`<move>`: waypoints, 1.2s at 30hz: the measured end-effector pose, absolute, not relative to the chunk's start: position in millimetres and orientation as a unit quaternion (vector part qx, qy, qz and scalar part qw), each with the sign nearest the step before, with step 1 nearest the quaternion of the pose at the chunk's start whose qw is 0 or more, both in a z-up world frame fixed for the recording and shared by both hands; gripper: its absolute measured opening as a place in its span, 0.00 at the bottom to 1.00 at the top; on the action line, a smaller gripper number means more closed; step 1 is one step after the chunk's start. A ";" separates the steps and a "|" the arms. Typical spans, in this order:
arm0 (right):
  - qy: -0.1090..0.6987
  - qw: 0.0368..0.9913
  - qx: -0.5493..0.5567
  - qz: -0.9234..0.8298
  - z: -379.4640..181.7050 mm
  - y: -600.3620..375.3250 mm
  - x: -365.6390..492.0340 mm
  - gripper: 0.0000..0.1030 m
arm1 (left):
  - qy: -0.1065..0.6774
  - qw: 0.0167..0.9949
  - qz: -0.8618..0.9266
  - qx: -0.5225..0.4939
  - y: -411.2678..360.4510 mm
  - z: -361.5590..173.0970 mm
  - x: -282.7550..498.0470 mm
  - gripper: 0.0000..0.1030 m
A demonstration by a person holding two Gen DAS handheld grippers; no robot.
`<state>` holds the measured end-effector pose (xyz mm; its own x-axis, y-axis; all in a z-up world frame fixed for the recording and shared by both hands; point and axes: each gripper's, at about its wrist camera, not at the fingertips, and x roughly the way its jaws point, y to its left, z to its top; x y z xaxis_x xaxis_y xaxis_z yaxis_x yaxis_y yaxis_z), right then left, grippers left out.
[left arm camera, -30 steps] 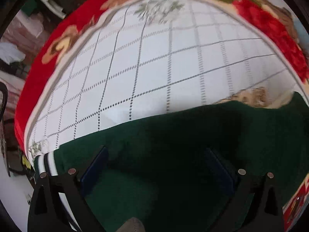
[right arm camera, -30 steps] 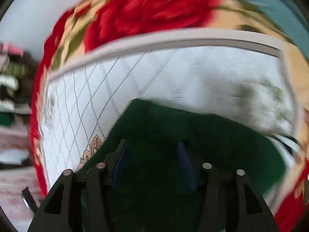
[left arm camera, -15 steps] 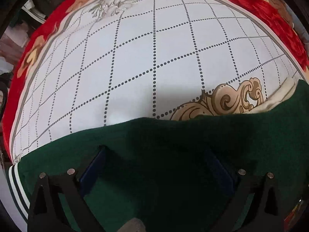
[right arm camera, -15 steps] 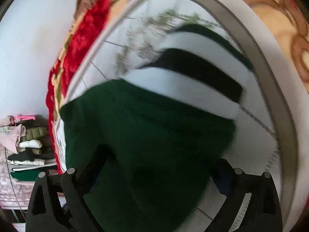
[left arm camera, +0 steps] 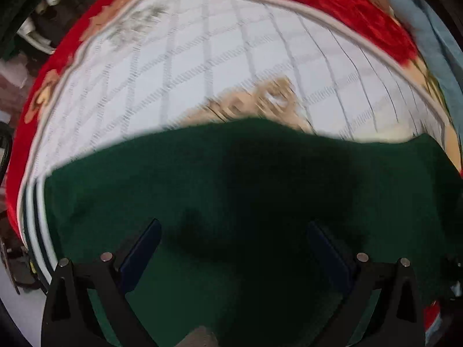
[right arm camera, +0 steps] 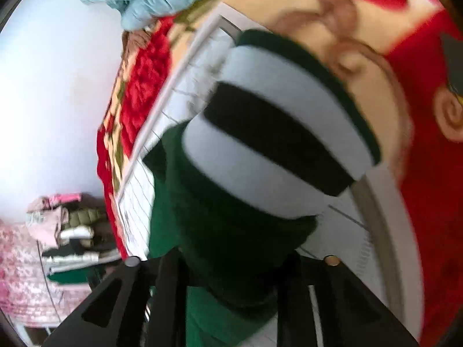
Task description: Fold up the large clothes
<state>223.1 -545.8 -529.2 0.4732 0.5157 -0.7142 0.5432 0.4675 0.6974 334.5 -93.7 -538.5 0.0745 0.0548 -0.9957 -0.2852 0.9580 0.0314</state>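
Left wrist view showed the blanket (left arm camera: 231, 66), white with a dotted grid and a red flowered border, filling the upper half of the frame, blurred. A dark green garment (left arm camera: 260, 179) lay spread over it across the lower half, with white stripes at its edge on the lower left. The left gripper (left arm camera: 233, 245) sat at the bottom of the frame above the green cloth, its fingers (left arm camera: 141, 245) spread wide apart with nothing pinched between them.

In the right wrist view the same garment (right arm camera: 231, 245) filled the centre, its white and dark striped cuff (right arm camera: 277, 138) bunched toward the upper middle over the blanket (right arm camera: 428, 202). The right gripper (right arm camera: 231, 271) sat at the bottom, fingers (right arm camera: 167, 283) pinching the green cloth. A stack of folded clothes (right arm camera: 69, 237) stood at the lower left.
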 end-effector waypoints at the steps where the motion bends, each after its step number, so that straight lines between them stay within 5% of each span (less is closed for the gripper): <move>1: 0.519 0.668 0.533 0.000 -544.8 -551.0 212.5 0.45 | 0.677 0.723 0.110 -0.083 -106.3 -541.9 330.7 1.00; 3: 0.511 0.644 0.570 0.010 -573.0 -564.7 187.7 0.62 | 0.684 0.718 0.106 -0.076 -121.9 -553.0 322.3 1.00; 15: 0.457 0.617 0.627 0.133 -627.2 -506.5 233.7 0.73 | 0.679 0.725 0.103 -0.052 -123.2 -573.6 334.7 1.00; 16: 0.453 0.621 0.626 0.130 -625.4 -502.3 239.8 0.66 | 0.676 0.728 0.104 -0.047 -124.0 -573.3 335.9 1.00; 17: 0.461 0.626 0.617 0.121 -623.9 -499.1 244.1 0.40 | 0.671 0.732 0.108 -0.046 -124.2 -573.6 336.8 1.00; 19: 0.467 0.636 0.603 0.116 -616.7 -491.9 252.4 0.25 | 0.669 0.733 0.110 -0.052 -125.1 -576.8 337.2 1.00; 36: 0.477 0.785 0.356 0.171 -423.4 -361.4 288.6 0.19 | 0.634 0.753 0.102 -0.144 -83.9 -550.2 285.9 1.00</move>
<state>288.6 -361.4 -423.4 0.4859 0.6087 -0.6272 0.0709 0.6878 0.7224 285.9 -83.9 -550.2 0.1756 -0.0290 -0.9840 -0.3350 0.9381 -0.0874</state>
